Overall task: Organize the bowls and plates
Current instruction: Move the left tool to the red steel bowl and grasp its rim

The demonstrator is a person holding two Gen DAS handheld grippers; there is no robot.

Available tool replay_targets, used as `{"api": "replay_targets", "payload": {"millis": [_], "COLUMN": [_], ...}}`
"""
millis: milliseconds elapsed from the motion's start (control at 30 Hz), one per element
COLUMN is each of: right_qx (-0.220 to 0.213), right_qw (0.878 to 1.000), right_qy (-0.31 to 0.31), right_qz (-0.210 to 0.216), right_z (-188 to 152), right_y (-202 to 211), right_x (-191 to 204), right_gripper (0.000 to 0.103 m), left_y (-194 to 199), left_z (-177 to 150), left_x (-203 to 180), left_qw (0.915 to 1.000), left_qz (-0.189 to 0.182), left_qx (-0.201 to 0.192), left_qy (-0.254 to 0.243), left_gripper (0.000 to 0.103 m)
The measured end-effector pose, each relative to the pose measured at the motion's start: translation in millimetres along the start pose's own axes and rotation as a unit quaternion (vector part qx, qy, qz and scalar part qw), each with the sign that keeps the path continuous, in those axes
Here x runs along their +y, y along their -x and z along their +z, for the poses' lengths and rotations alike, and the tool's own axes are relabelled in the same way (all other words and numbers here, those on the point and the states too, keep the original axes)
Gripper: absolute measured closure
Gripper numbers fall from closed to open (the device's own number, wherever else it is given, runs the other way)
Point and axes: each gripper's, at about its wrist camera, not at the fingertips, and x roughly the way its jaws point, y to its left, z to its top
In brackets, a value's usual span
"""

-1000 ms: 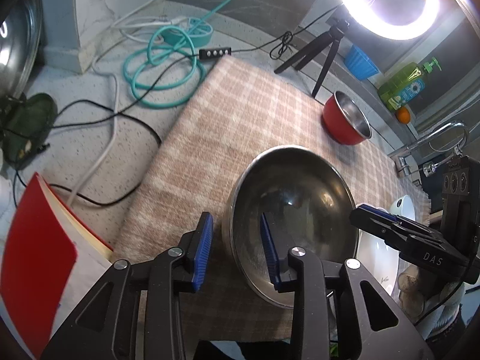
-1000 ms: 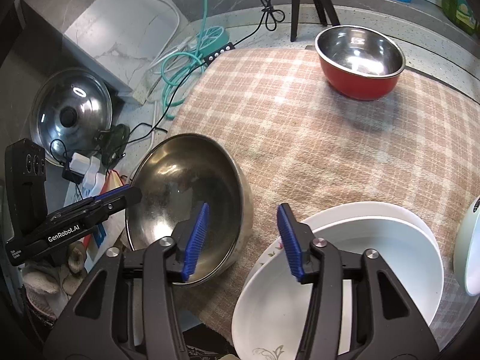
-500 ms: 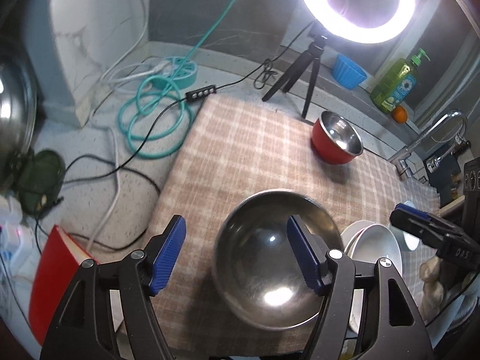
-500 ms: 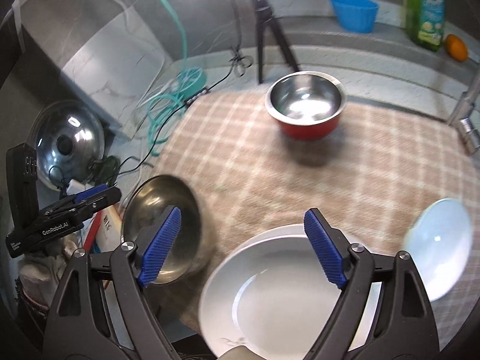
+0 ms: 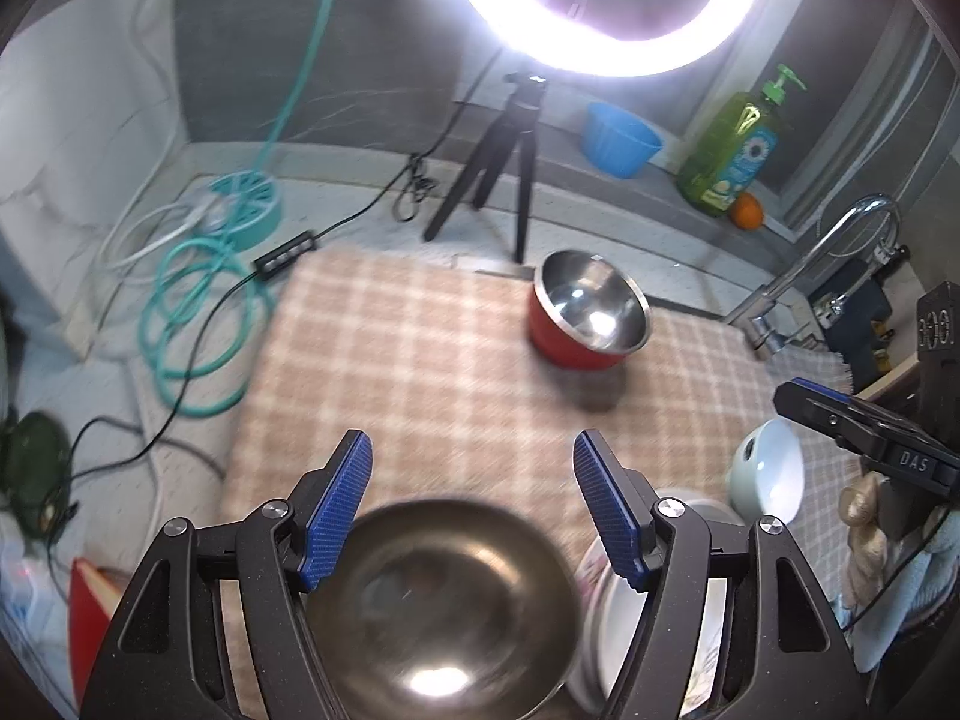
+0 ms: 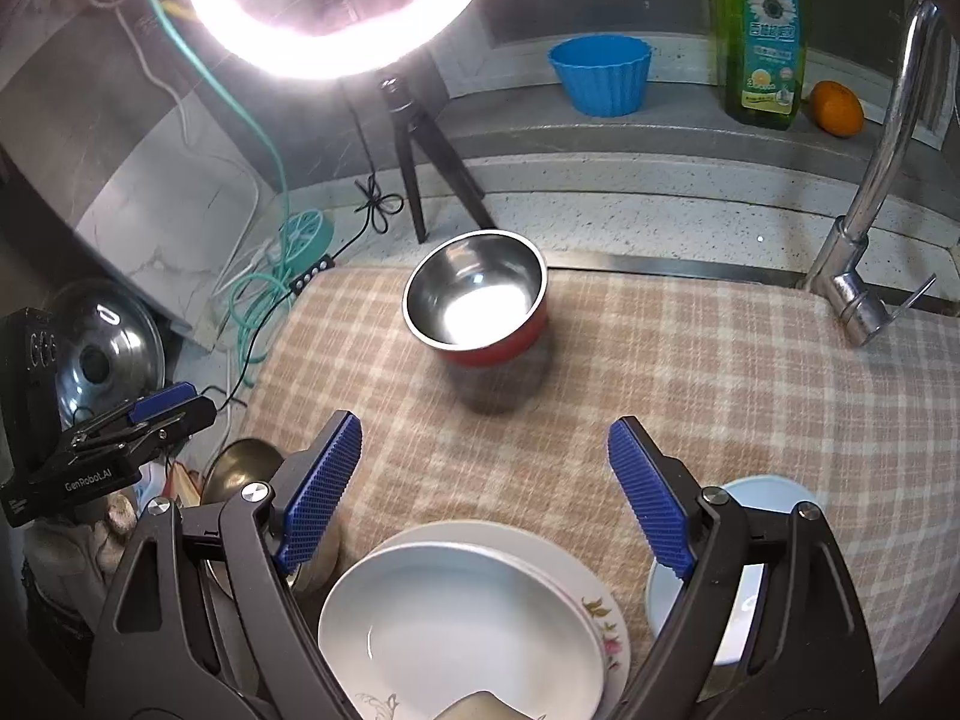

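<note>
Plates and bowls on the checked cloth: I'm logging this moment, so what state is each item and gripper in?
left gripper: open, empty
right gripper: open, empty
steel bowl: upright, empty
red bowl: upright, empty, standing alone
white plate: stacked on floral plate
pale blue bowl: tilted on its side
ring light: on
</note>
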Motion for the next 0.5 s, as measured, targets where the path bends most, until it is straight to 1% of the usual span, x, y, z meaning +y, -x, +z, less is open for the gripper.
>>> {"api": "replay_targets", "payload": {"millis": [167,267,333,500], "right_qx": [-0.003,0.001,0.007,0.030], "right_qw": [1.000,0.999,0.999,0.997], "right_qy": [-0.024,-0.036,-0.043,-0.062], "right_qz": [0.009,0.011,0.015,0.031], "right_z": [21,31,36,49], "right_y": [-8,-18,-27,-54], "right_x": [-20,-31,-37,-49], "right_gripper": [0.016,0.016,0.016,0.016], "left_y": [-20,-37,-48,-82], "left_z": [24,36,42,60], "left_x": [-16,-23,-26,-37], "left_qw": [0.9998,0.9994,0.9989,0.9975], "left_qz": [-0.016,-0.025,-0.033,-0.038], "left_qx": [0.010,0.022,0.032,0.057], "left_qy": [-0.009,-0.002,0.005,0.013], "left_gripper": [0.033,0.033,0.033,0.033]}}
